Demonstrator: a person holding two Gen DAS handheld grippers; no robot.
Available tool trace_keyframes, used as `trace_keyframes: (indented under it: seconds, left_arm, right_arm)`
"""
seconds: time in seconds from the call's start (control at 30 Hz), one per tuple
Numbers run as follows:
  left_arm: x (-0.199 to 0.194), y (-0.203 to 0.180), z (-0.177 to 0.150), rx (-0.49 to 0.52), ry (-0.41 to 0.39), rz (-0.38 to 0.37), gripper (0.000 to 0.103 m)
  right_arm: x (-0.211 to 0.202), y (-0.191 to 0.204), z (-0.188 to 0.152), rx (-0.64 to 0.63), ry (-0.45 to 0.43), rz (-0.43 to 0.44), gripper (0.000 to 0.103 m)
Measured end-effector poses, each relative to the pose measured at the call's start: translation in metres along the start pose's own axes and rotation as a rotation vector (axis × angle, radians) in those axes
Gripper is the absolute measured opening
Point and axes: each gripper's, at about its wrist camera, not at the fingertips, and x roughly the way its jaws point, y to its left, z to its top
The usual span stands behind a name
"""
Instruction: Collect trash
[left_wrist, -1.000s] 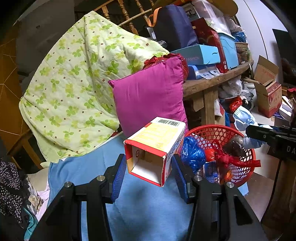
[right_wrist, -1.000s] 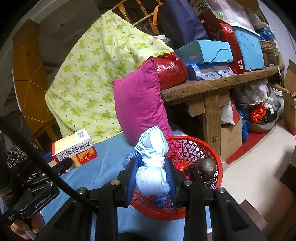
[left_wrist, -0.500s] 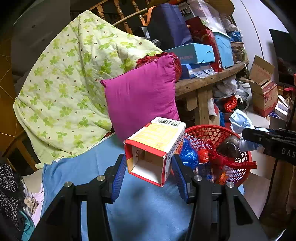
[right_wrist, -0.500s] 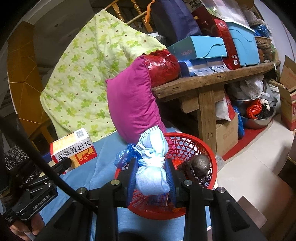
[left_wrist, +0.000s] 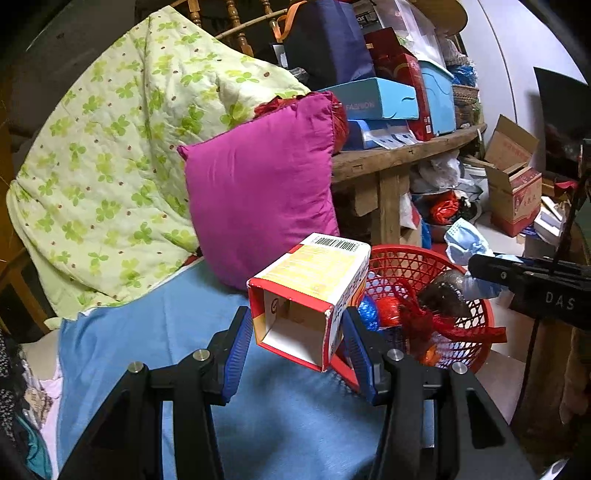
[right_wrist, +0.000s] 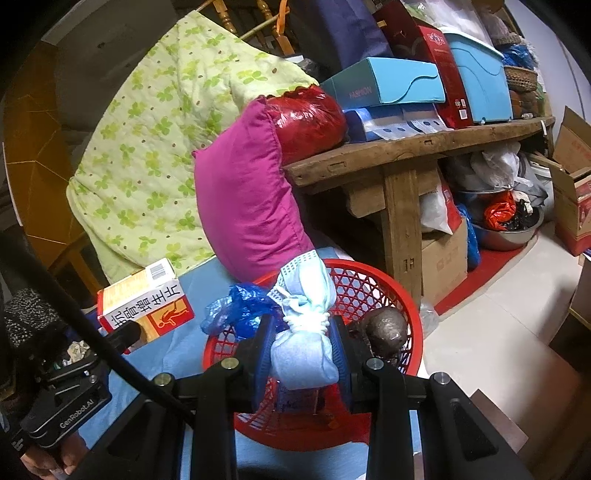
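Observation:
My left gripper (left_wrist: 297, 350) is shut on an open red-and-yellow carton (left_wrist: 308, 295), held above the blue sheet just left of the red mesh basket (left_wrist: 476, 332). The carton also shows in the right wrist view (right_wrist: 144, 302). My right gripper (right_wrist: 301, 354) is shut on a bundled light-blue face mask (right_wrist: 304, 332), held over the basket (right_wrist: 373, 280). The basket holds a blue plastic bag (right_wrist: 240, 306), a dark round lump (right_wrist: 384, 328) and red scraps. The right gripper with the mask shows at the right edge of the left wrist view (left_wrist: 491, 269).
A magenta pillow (left_wrist: 258, 206) and a green floral quilt (left_wrist: 110, 155) stand behind the basket. A wooden bench (right_wrist: 406, 155) loaded with boxes is at the right, with bags, a metal bowl (right_wrist: 506, 232) and cardboard boxes below and beside it.
Both grippers shifted slightly closer to the basket, each keeping its hold. The right gripper with the mask now hangs lower over the basket.

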Motion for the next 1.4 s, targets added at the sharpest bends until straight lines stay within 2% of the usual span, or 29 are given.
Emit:
trace_keyframes:
  seconds: [0.47, 0.73, 0.87, 0.97, 1.1, 1.17, 1.2, 1.23, 1.4]
  left_arm:
    - [0.036, 0.001, -0.012, -0.101, 0.055, -0.237, 0.052]
    - [0.041, -0.010, -0.021, -0.079, 0.080, -0.330, 0.053]
    - [0.035, -0.007, -0.024, -0.071, 0.067, -0.345, 0.065]
    - [0.029, 0.002, -0.026, -0.085, 0.049, -0.350, 0.068]
    - [0.024, 0.020, -0.032, -0.110, 0.042, -0.314, 0.069]
    - [0.023, 0.031, -0.035, -0.128, 0.043, -0.295, 0.069]
    - [0.021, 0.037, -0.037, -0.138, 0.044, -0.287, 0.069]
    - [0.020, 0.043, -0.039, -0.147, 0.044, -0.274, 0.069]
    - [0.012, 0.066, -0.046, -0.173, 0.032, -0.216, 0.070]
  right_arm:
    - [0.018, -0.013, 0.001, 0.016, 0.028, -0.041, 0.032]
    - [0.031, -0.014, 0.008, 0.032, 0.026, -0.037, 0.033]
    - [0.041, -0.007, 0.018, 0.018, 0.018, -0.036, 0.033]
    - [0.047, 0.002, 0.024, -0.006, 0.018, -0.041, 0.033]
    - [0.052, 0.022, 0.025, -0.063, 0.016, -0.071, 0.036]
    - [0.053, 0.031, 0.024, -0.089, 0.012, -0.085, 0.041]
    - [0.053, 0.034, 0.024, -0.097, 0.008, -0.093, 0.055]
    - [0.052, 0.038, 0.024, -0.104, 0.001, -0.101, 0.062]
    - [0.046, 0.055, 0.024, -0.156, -0.030, -0.121, 0.061]
